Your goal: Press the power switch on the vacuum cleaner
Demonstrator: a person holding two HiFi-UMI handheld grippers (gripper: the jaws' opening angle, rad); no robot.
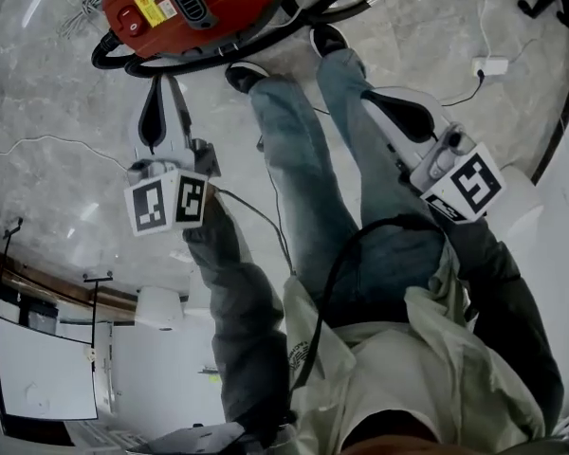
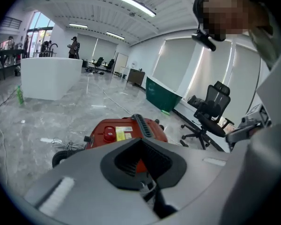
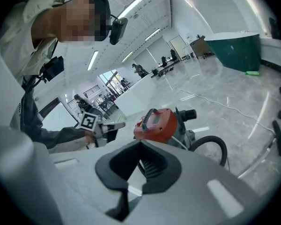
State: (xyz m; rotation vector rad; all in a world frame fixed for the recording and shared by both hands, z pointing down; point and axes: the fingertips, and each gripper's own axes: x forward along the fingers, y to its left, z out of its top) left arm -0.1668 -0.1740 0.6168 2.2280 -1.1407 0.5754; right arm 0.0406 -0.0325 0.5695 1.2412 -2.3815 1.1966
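The red vacuum cleaner (image 1: 194, 3) stands on the marble floor at the top of the head view, just ahead of the person's shoes. Its round red power switch (image 1: 124, 24) sits on the top left, beside a yellow label. My left gripper (image 1: 161, 88) hovers a short way below the vacuum, jaws shut with nothing between them. My right gripper (image 1: 368, 98) hangs over the person's right leg, also shut and empty. In the left gripper view the vacuum (image 2: 126, 130) and switch (image 2: 109, 133) lie straight beyond the closed jaws (image 2: 140, 144). The right gripper view shows the vacuum (image 3: 157, 123) past its jaws (image 3: 141, 145).
A black hose (image 1: 123, 60) loops round the vacuum's base. A white power adapter (image 1: 491, 65) with cable lies on the floor at the right. A black office chair (image 2: 210, 111), a green bin (image 2: 161, 95) and a white counter (image 2: 51, 76) stand farther off.
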